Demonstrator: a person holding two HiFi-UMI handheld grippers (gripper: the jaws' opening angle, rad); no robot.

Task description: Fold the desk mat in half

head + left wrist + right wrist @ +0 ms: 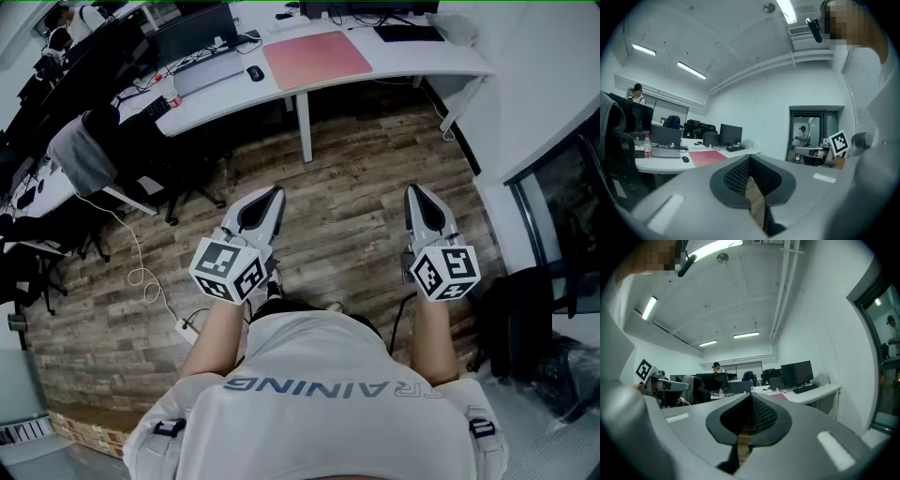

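Note:
The pink desk mat (317, 58) lies flat on the white desk (422, 58) at the top of the head view, far from both grippers. It also shows as a pink strip in the left gripper view (708, 157) and as a sliver in the right gripper view (780, 396). My left gripper (273, 194) is held close to the person's body over the wooden floor, its jaws shut and empty (750, 158). Level with it on the other side, my right gripper (413, 191) is likewise shut with nothing in it (751, 395).
A mouse (255, 72), a laptop (202, 80) and a keyboard (408, 33) sit on the desk around the mat. Office chairs, one draped with a grey jacket (80, 155), stand at the left. A white cable (145, 277) trails over the floor. A black bag (525, 319) stands at the right.

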